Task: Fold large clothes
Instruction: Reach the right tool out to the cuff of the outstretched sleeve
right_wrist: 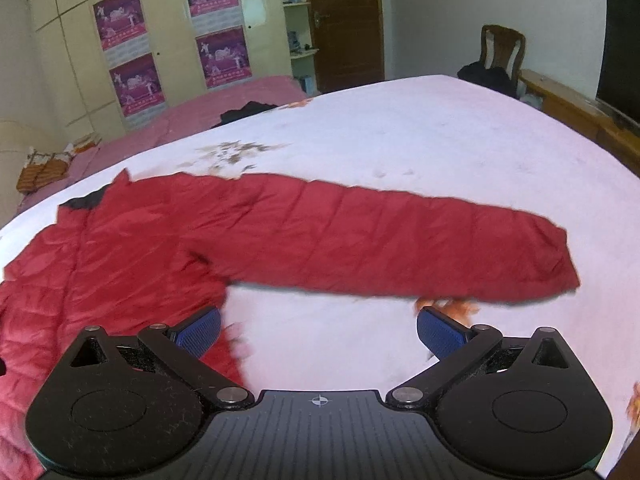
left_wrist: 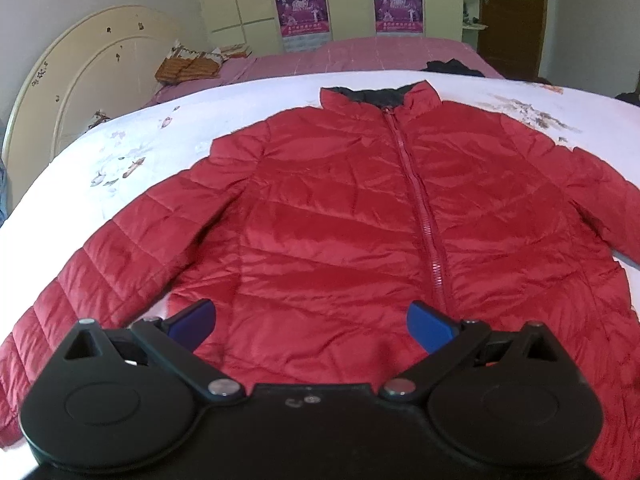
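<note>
Red jacket (left_wrist: 344, 216) beyond spread fingers (left_wrist: 198, 322).

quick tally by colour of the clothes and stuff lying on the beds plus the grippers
Red: 1, the puffer jacket
Dark: 1, a clothing heap at the pink bed's edge
Brown patterned: 1, the folded bundle on the pink bed
Black with blue pads: 2, the left gripper and right gripper, jaws apart
Total: 5
</note>
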{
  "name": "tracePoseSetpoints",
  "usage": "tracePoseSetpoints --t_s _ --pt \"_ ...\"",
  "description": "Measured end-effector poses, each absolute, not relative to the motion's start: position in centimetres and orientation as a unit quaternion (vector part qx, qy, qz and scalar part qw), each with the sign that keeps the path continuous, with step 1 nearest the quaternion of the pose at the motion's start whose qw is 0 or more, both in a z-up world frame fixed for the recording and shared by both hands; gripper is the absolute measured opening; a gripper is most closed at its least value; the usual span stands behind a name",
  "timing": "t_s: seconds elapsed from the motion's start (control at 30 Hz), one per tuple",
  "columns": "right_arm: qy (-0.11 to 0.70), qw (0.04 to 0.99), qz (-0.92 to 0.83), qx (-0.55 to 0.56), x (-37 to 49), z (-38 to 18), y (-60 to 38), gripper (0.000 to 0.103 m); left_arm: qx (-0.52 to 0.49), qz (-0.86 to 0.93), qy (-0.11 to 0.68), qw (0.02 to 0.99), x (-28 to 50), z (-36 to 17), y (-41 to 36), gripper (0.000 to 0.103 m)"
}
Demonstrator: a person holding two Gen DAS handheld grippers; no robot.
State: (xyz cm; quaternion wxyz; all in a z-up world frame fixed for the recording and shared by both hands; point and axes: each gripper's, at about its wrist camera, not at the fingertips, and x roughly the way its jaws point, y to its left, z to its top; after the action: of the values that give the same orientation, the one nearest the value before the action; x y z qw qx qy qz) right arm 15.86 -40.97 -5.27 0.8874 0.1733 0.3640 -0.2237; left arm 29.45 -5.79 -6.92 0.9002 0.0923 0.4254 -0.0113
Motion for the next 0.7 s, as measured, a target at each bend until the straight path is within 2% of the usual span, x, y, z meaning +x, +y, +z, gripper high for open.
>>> tracePoseSetpoints --t_s 0.7 --pt "0.361 0.841 -0.351 0.198 14.8 -10.5 -56.2 0.102 0.09 0.004 0.441 0.893 32.7 -8.6 -10.7 0.1"
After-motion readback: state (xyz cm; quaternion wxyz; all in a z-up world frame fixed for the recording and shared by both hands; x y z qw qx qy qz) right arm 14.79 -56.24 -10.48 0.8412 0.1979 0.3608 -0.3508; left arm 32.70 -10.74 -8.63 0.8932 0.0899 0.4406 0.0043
